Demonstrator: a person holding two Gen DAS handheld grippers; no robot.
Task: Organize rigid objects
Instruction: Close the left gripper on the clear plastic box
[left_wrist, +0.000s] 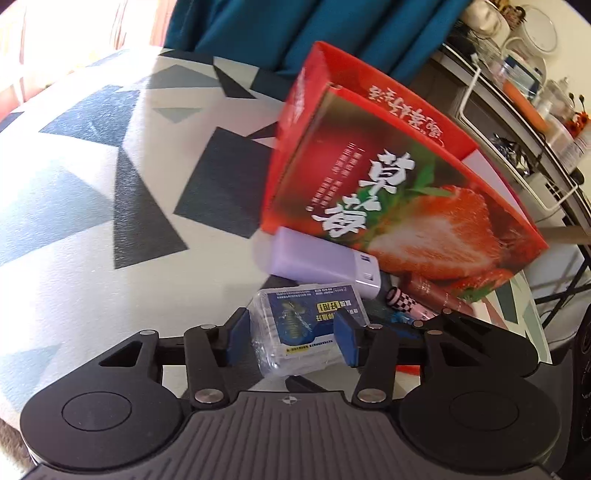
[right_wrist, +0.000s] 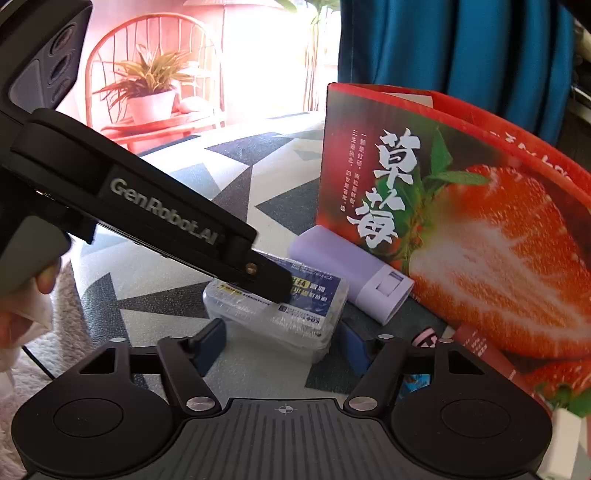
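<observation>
A clear plastic case with a blue label (left_wrist: 301, 325) lies on the patterned table. My left gripper (left_wrist: 291, 338) has its blue pads on both sides of the case and appears shut on it. In the right wrist view the same case (right_wrist: 280, 314) sits under the left gripper's fingers (right_wrist: 266, 277). My right gripper (right_wrist: 282, 345) is open, its pads either side of the case's near end and not touching it. A lilac rectangular device (left_wrist: 325, 262) (right_wrist: 351, 273) lies just beyond, against a red strawberry box (left_wrist: 388, 166) (right_wrist: 461, 229).
A pink checked tube (left_wrist: 410, 304) and a reddish-brown tube (left_wrist: 436, 291) lie right of the case, by the box. The table (left_wrist: 110, 166) has a grey-and-white triangle cloth. A teal curtain (right_wrist: 461, 44) hangs behind. Shelves with kitchen items (left_wrist: 517, 92) stand at right.
</observation>
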